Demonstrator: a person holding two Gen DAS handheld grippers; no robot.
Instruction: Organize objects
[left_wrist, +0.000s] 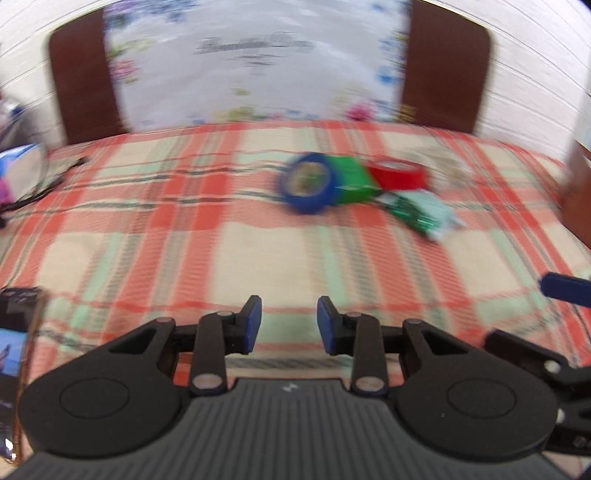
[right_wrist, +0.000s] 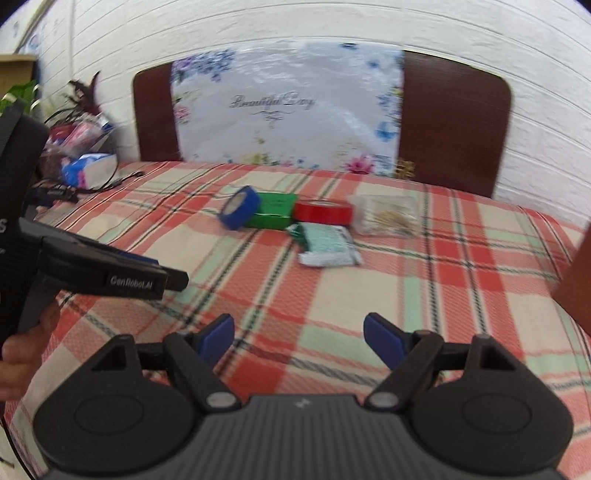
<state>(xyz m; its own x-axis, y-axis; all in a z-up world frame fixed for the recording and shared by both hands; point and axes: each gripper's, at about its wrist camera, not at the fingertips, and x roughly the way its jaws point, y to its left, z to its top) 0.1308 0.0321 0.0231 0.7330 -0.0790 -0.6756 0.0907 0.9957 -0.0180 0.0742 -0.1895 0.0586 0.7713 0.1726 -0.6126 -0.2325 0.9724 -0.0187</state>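
On the plaid tablecloth (right_wrist: 461, 280) lies a cluster of objects. A blue tape roll (right_wrist: 240, 212) (left_wrist: 308, 182) on its edge leans against a green box (right_wrist: 273, 210) (left_wrist: 351, 181). A red tape roll (right_wrist: 323, 212) (left_wrist: 397, 173) lies flat beside the box. A green-and-white packet (right_wrist: 327, 245) (left_wrist: 421, 214) lies in front of them, and a clear bag of pale sticks (right_wrist: 388, 216) is to the right. My left gripper (left_wrist: 290, 325) is open with a narrow, empty gap, well short of the cluster. My right gripper (right_wrist: 299, 332) is open wide and empty.
A brown chair back (right_wrist: 454, 122) behind the table carries a white floral sheet (right_wrist: 284, 110). A blue-and-white bag (right_wrist: 88, 170), cables and a plant crowd the far left. A brown edge (right_wrist: 576, 280) juts in at the right. A hand (right_wrist: 26, 350) holds the left gripper.
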